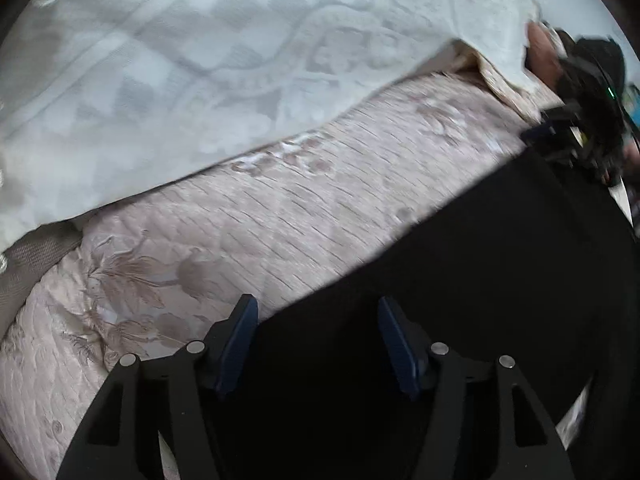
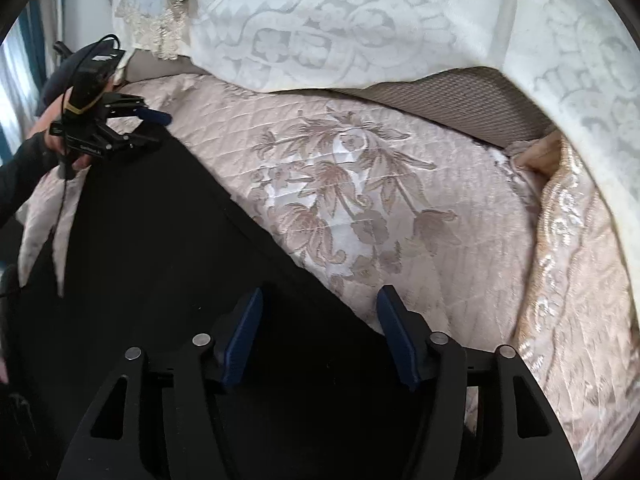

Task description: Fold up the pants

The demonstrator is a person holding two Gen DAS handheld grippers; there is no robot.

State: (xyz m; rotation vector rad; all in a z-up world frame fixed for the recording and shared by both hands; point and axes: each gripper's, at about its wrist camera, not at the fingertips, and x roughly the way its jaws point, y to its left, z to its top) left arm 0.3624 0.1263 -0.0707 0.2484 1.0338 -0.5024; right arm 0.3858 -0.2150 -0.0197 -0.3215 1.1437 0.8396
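The black pants [image 2: 168,216] lie flat and smooth on a pink flowered quilt [image 2: 360,184], straight edge running toward ten o'clock. Quilt lies bare from twelve to three o'clock. Left gripper [image 1: 316,340] and right gripper [image 2: 320,332] both stand released above the cloth, gripping nothing.

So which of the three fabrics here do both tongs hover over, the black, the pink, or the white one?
The plain black pants, spread on the pink quilted floral cover. They alone are dark and patternless; the white lace cloth hangs behind. Left tongs and right tongs are open.
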